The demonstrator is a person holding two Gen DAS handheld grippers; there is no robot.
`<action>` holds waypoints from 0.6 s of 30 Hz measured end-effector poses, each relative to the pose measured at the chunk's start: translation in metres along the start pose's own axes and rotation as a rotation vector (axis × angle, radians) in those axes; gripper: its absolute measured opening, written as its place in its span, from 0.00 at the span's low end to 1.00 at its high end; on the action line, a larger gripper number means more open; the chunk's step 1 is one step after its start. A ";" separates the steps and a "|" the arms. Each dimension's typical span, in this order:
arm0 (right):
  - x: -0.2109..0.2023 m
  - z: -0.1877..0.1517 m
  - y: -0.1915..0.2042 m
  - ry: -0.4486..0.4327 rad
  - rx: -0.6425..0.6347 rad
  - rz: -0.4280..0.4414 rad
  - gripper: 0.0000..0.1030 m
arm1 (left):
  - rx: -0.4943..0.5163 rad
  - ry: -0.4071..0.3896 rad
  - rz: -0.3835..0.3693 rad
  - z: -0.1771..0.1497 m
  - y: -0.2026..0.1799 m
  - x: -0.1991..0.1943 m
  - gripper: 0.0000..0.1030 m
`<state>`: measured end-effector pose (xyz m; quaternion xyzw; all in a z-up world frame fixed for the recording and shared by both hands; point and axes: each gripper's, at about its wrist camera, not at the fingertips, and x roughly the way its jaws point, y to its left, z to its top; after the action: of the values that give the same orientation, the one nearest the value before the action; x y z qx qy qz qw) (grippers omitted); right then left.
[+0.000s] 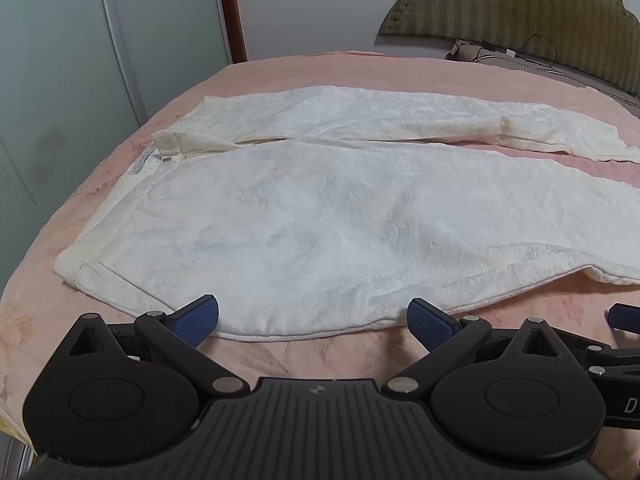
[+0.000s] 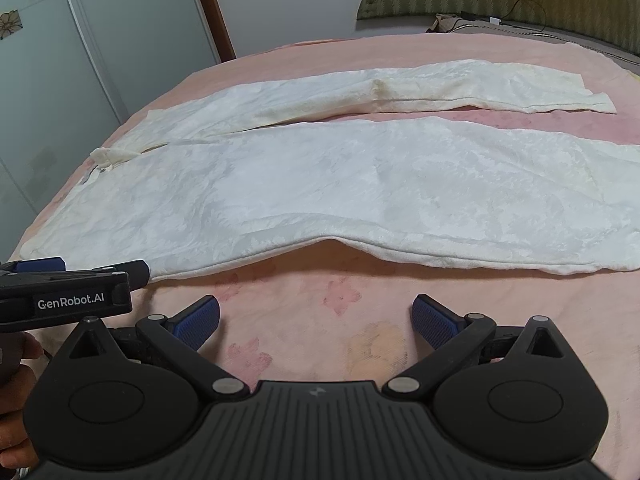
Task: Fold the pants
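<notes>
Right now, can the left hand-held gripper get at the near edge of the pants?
Probably yes. The left hand-held gripper is open and straddles the near hem of the white pants; only pink bedspread lies between, nothing blocks it.

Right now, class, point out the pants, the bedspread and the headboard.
pants (image 1: pixel 304 216), left wrist view, near leg's middle.
bedspread (image 2: pixel 320 320), right wrist view, bare pink part.
headboard (image 1: pixel 520 0), left wrist view, green padding.
</notes>
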<state>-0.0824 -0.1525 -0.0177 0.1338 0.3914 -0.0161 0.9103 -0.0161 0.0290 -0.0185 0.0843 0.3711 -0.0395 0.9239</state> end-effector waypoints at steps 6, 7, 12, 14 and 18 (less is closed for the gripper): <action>-0.003 0.003 -0.002 -0.020 -0.014 0.037 1.00 | 0.011 -0.019 0.006 0.001 -0.002 0.001 0.99; -0.005 0.006 -0.003 -0.043 -0.029 0.048 1.00 | 0.014 -0.034 0.009 0.003 -0.002 0.000 0.99; -0.027 0.041 -0.003 -0.288 -0.222 0.024 1.00 | 0.029 -0.105 0.051 0.030 0.000 0.007 0.99; -0.030 0.059 -0.002 -0.367 -0.325 -0.020 1.00 | 0.025 -0.125 0.072 0.042 0.001 0.013 0.99; -0.023 0.101 0.002 -0.472 -0.513 -0.091 1.00 | 0.014 -0.148 0.114 0.062 0.006 0.031 0.99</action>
<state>-0.0263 -0.1780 0.0661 -0.1241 0.1668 0.0119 0.9781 0.0491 0.0235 0.0053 0.1086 0.2963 0.0043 0.9489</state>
